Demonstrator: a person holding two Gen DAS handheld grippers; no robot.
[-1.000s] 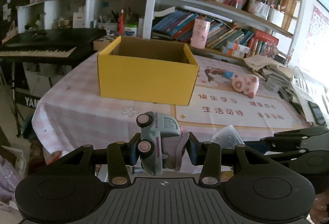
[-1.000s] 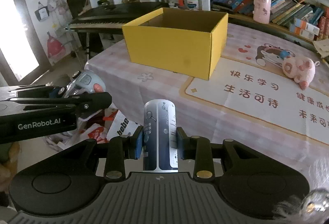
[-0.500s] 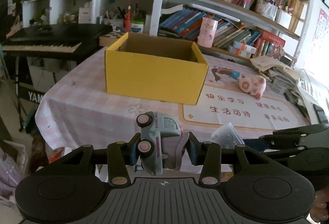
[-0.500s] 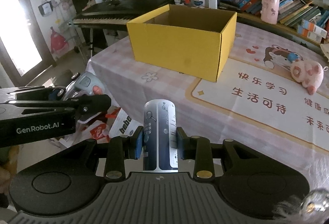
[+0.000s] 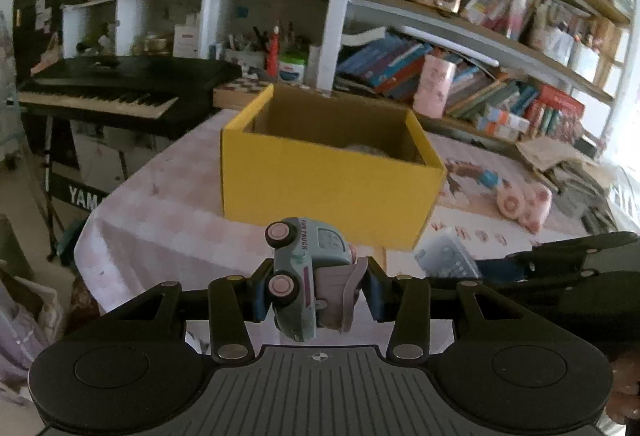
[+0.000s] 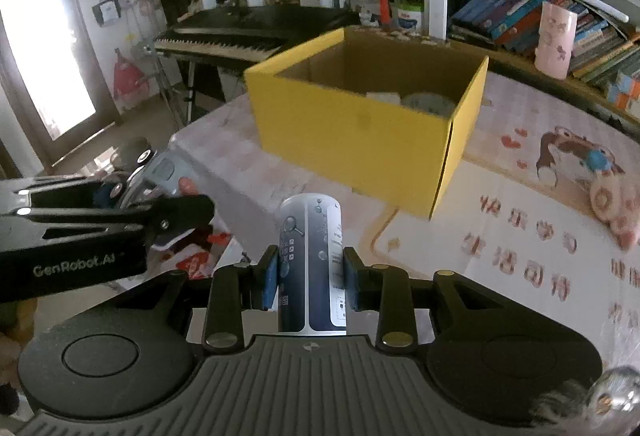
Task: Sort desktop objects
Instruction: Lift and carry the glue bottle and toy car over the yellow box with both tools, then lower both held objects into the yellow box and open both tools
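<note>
Left wrist view: the open yellow cardboard box [image 5: 332,176] stands straight ahead of the left gripper [image 5: 316,290], on the pink checked tablecloth [image 5: 160,220], its long side facing the camera. The jaws are clamped on a pale grey-green toy truck with pink wheels [image 5: 306,272], tipped on its side with its wheels to the left and its nose pointing up towards the box. The truck hangs short of the box's near wall, clear of it. At right the black right gripper [image 5: 560,268] juts in with its silver-blue load [image 5: 448,260] beside it.

Right wrist view: the same box [image 6: 360,132] lies ahead and slightly right of the right gripper [image 6: 310,282], a corner turned towards it; some pale items already rest inside. The blue pads pinch a silver and dark blue printed cylindrical can [image 6: 312,268], held upright, long axis pointing away from the camera. The left gripper [image 6: 160,212] shows at left with the truck [image 6: 160,172], seemingly level with this one, so neither hand looks clearly nearer. By this reading both loads need to travel forward and over the rim before release.
</note>
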